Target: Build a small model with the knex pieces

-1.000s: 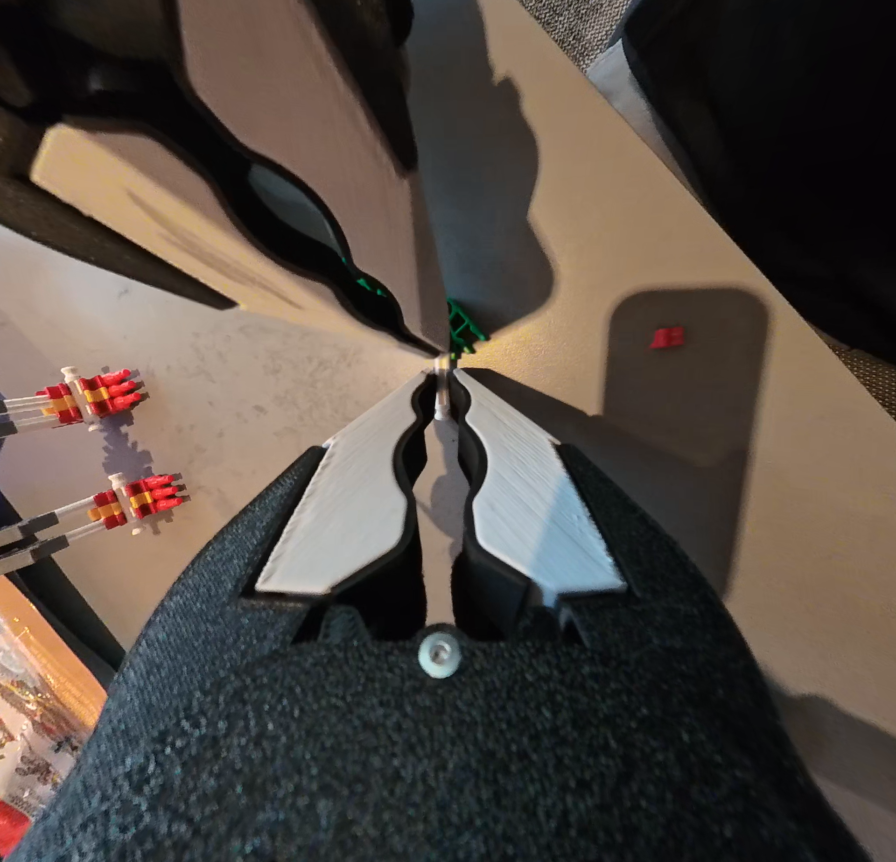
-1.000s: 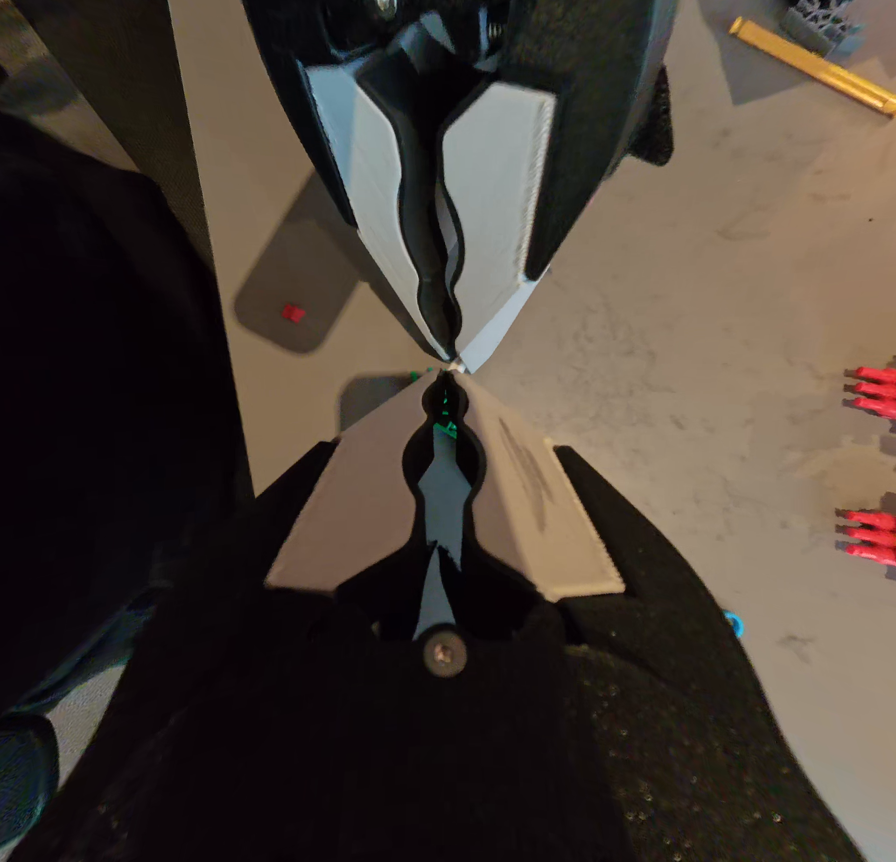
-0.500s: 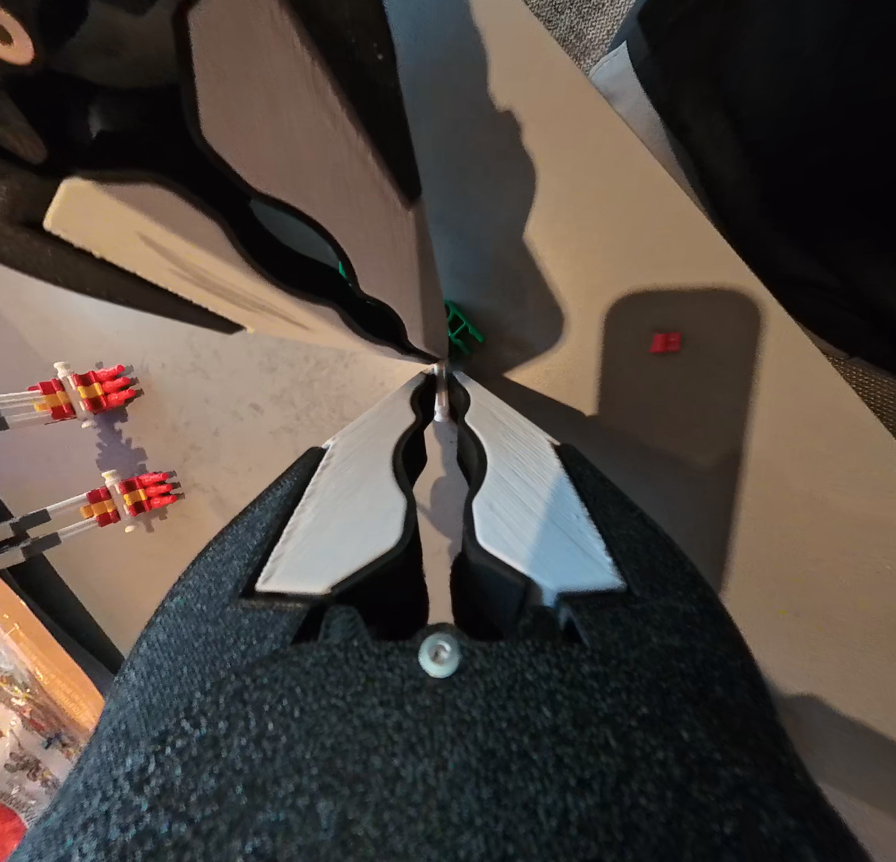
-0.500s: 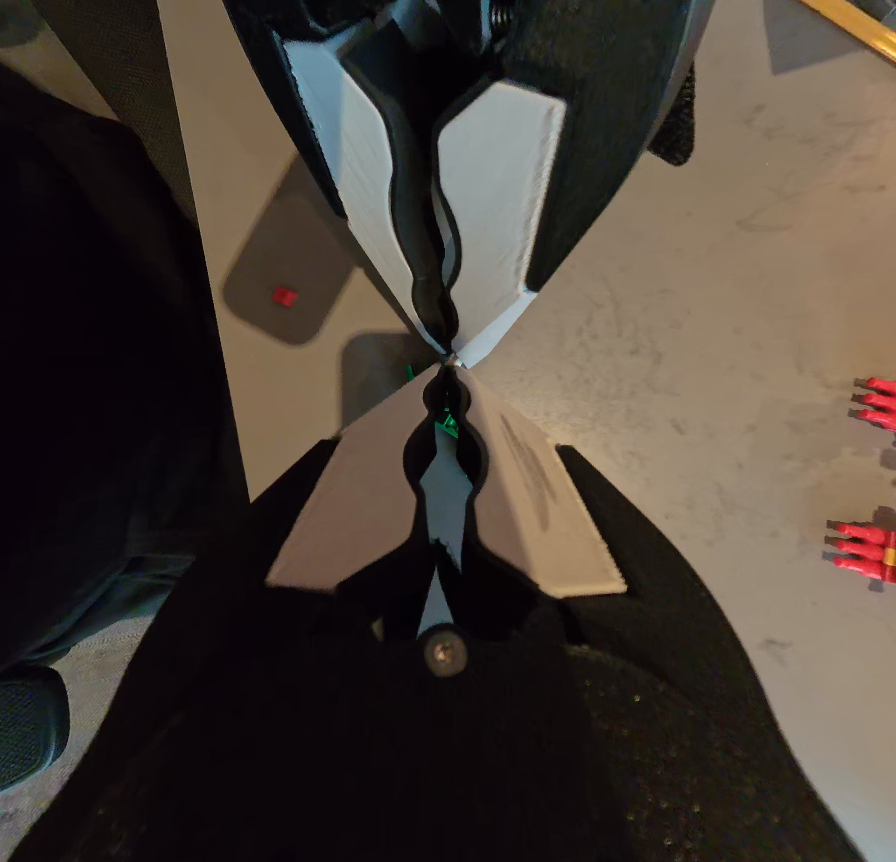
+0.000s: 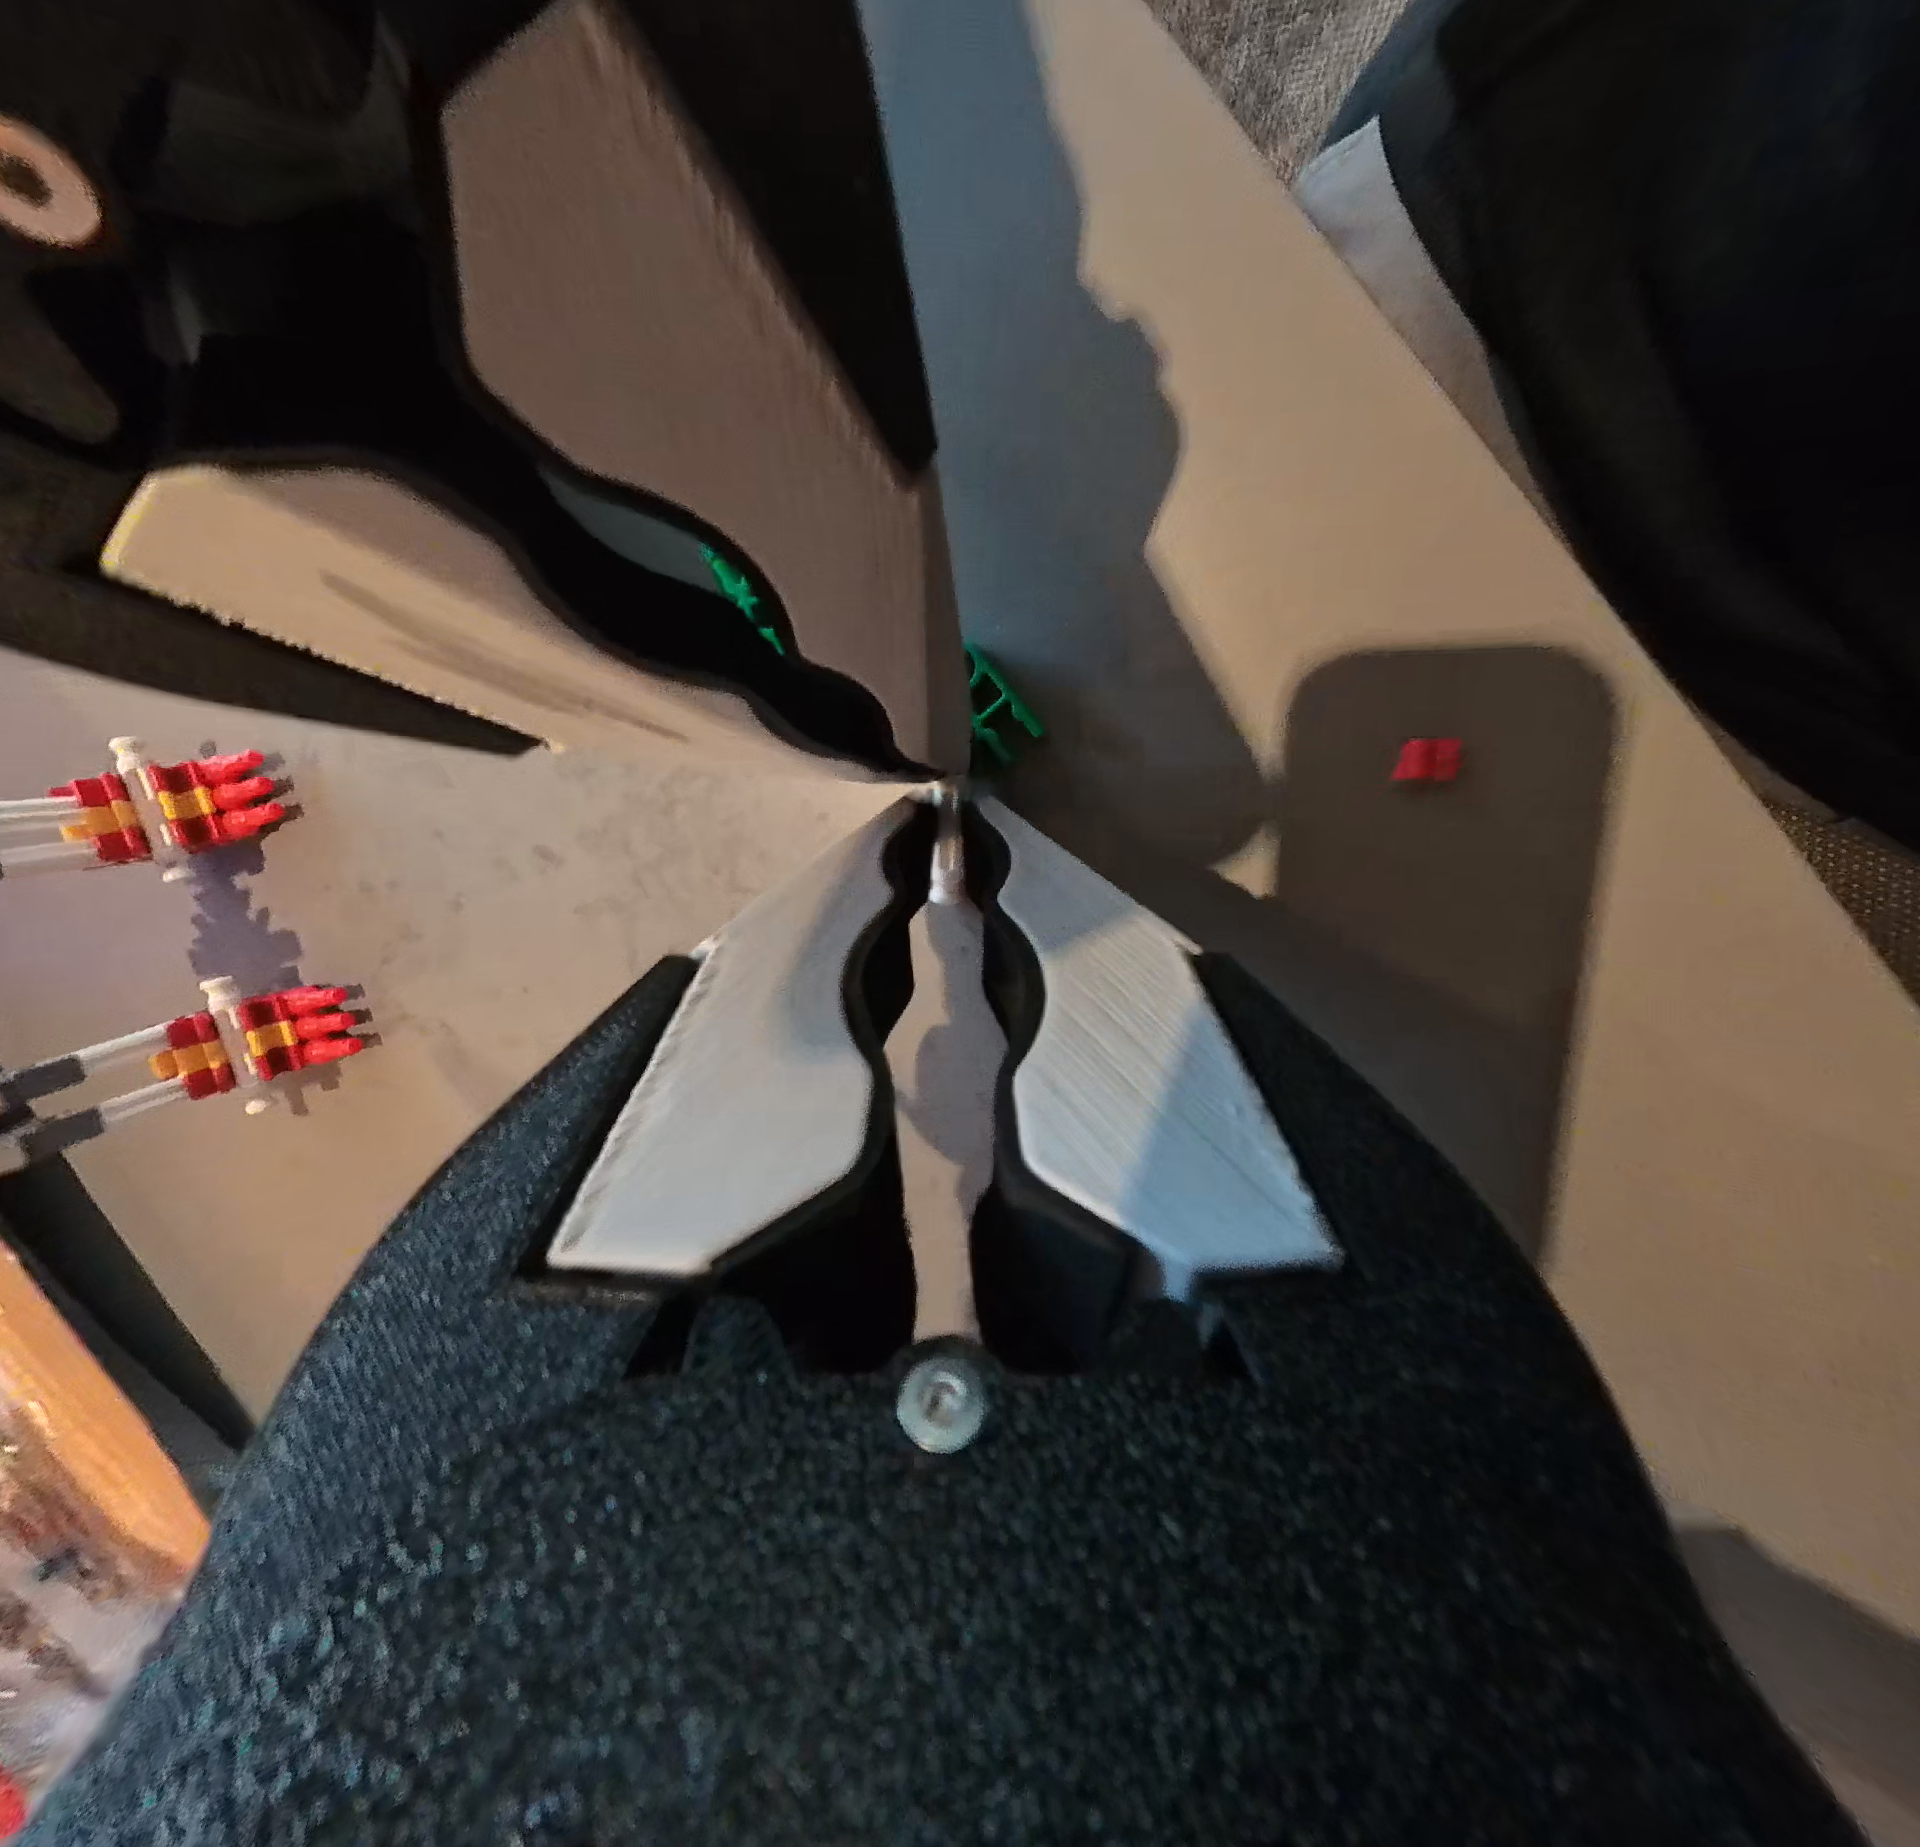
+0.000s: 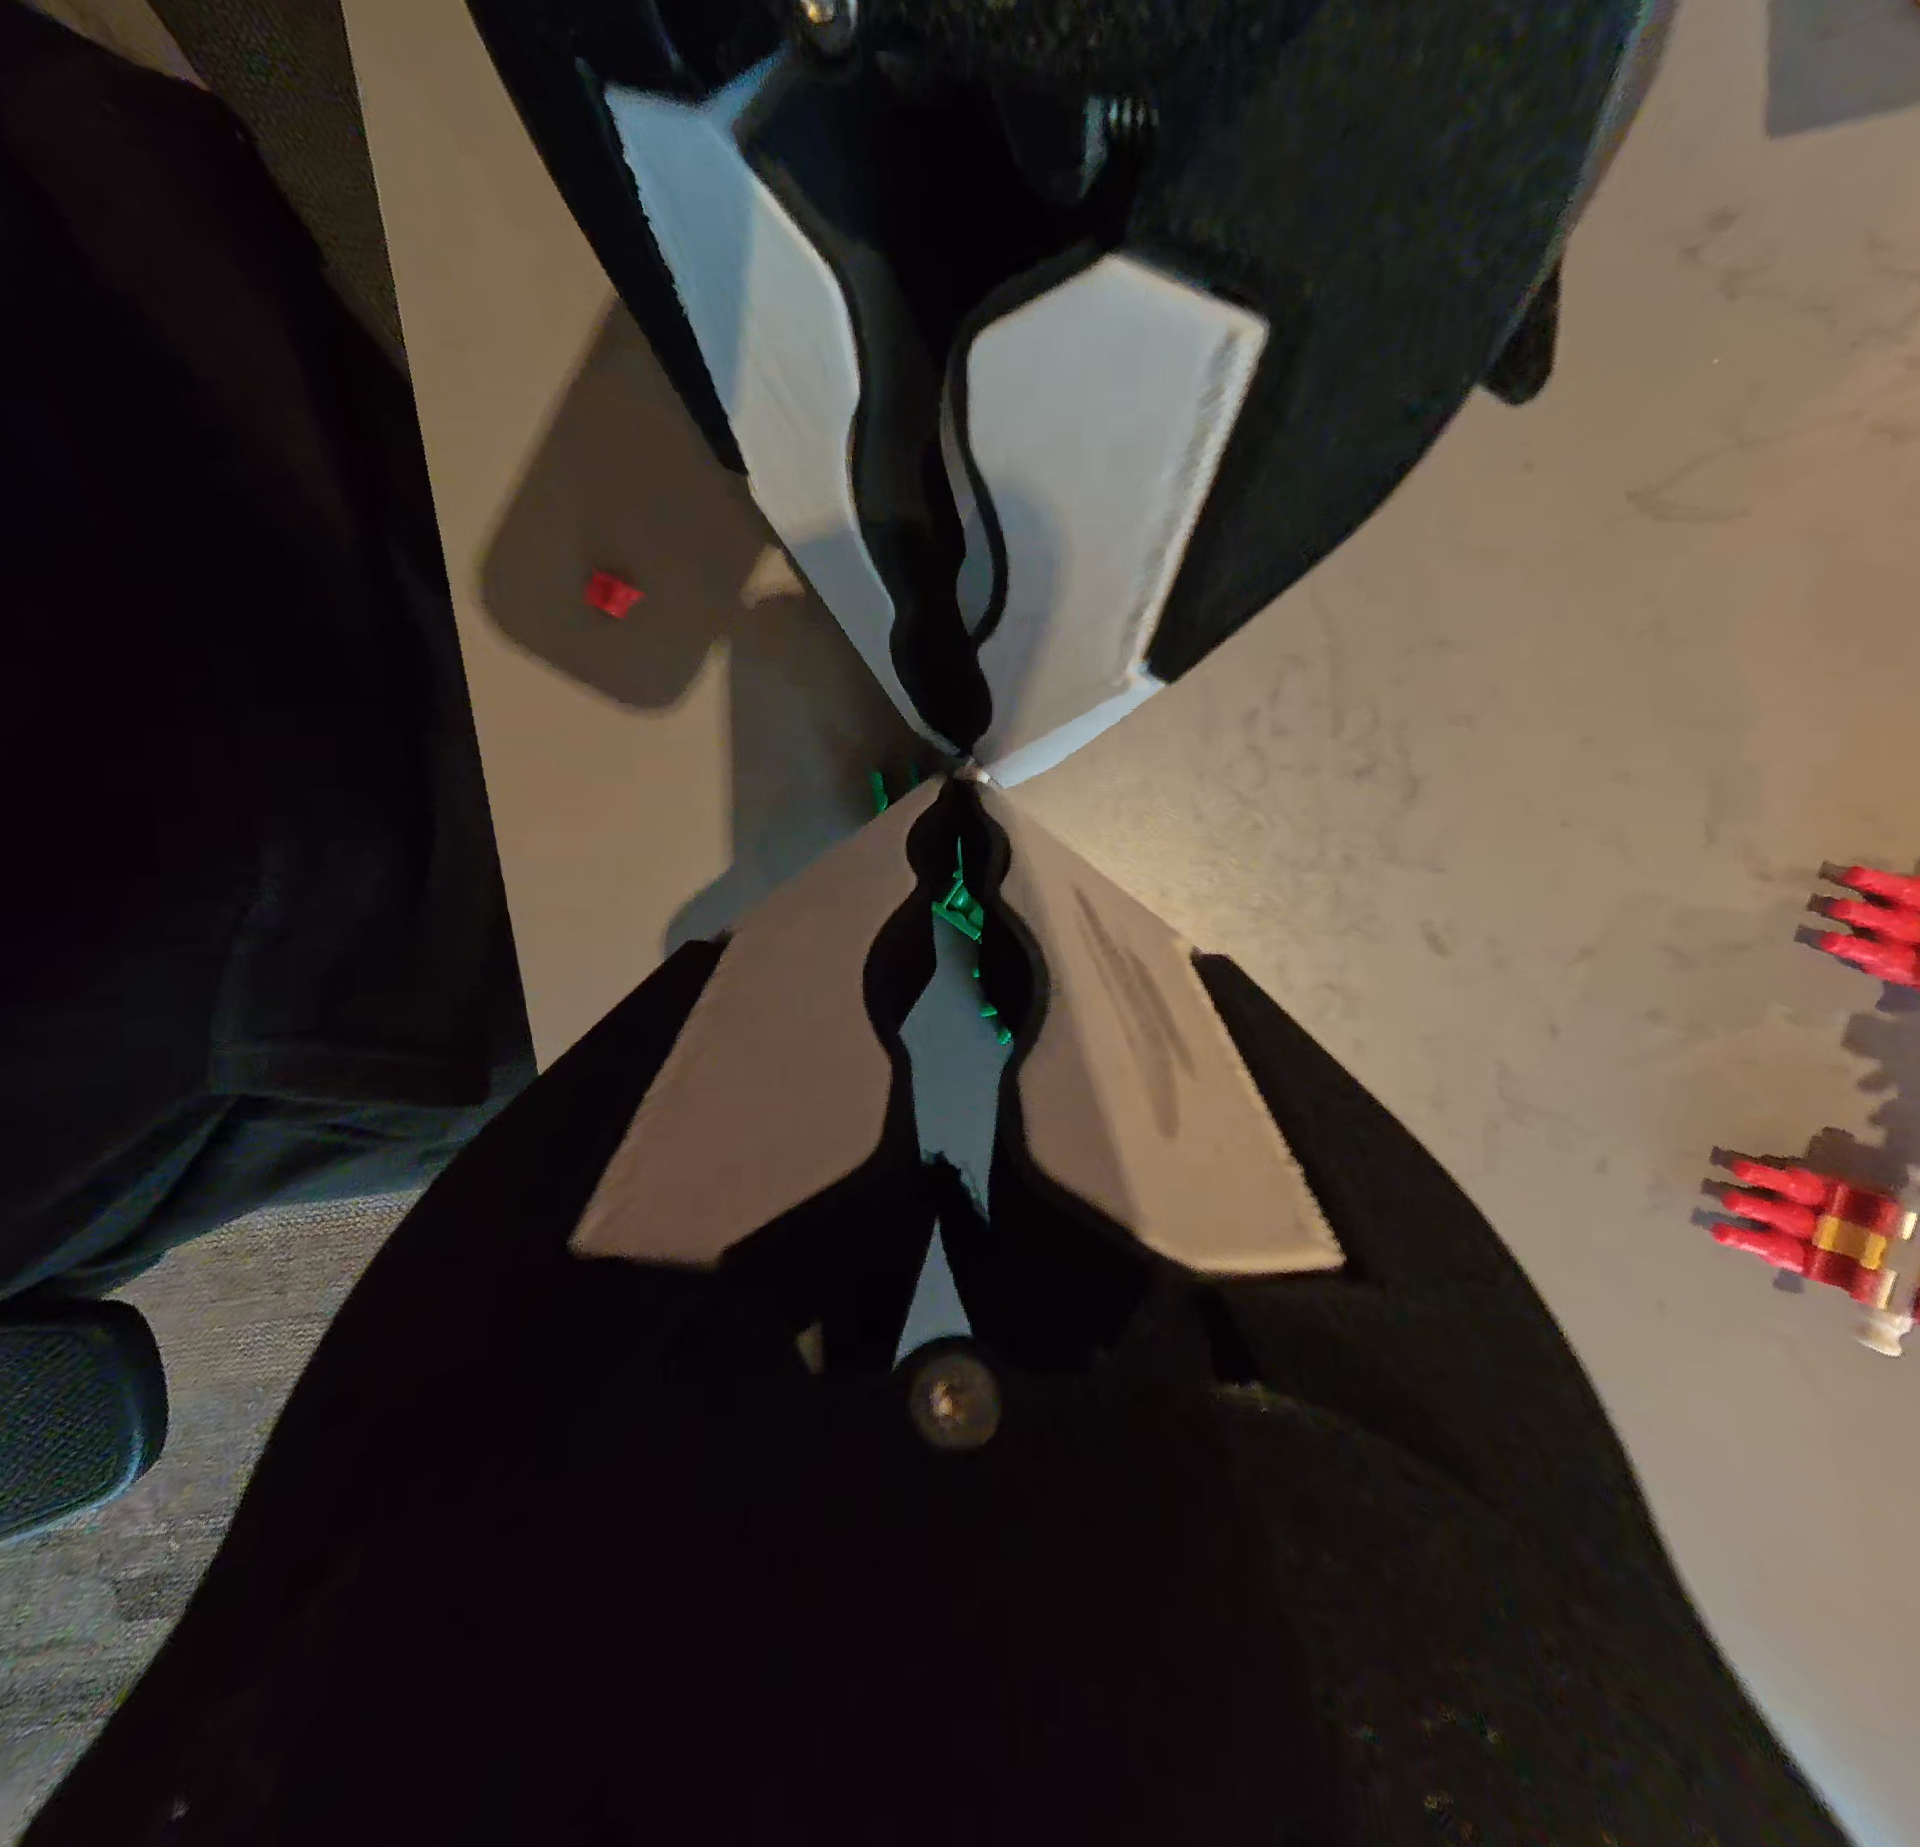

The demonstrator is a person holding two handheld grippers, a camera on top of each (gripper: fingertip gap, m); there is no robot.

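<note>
My left gripper (image 5: 943,810) is shut on a small white peg (image 5: 945,857) that stands between its pale fingers. My right gripper (image 6: 961,800) is shut on a small green toothed piece (image 6: 961,909), which also shows in the left wrist view (image 5: 997,701). The two grippers meet tip to tip above the beige table (image 5: 1351,1226). In the left wrist view the right gripper (image 5: 930,763) comes in from the upper left. In the right wrist view the left gripper (image 6: 961,743) comes down from the top. Whether peg and green piece touch is hidden.
A small red brick (image 5: 1429,758) lies on a dark grey pad (image 5: 1455,966) near the table edge; it also shows in the right wrist view (image 6: 613,592). Two red, yellow and white assemblies (image 5: 177,810) (image 5: 260,1039) lie at the left. A person's dark clothing (image 6: 208,654) is beyond the edge. Both grippers' tips are close together, under 4 cm apart. It is some 7 cm from my left tips to the small red brick (image 5: 1429,758). Look for it in the right wrist view (image 6: 607,592) too.
The grippers stay tip to tip. The left gripper looms larger in the right wrist view, and the pad with the red brick has shifted a little in both views.
</note>
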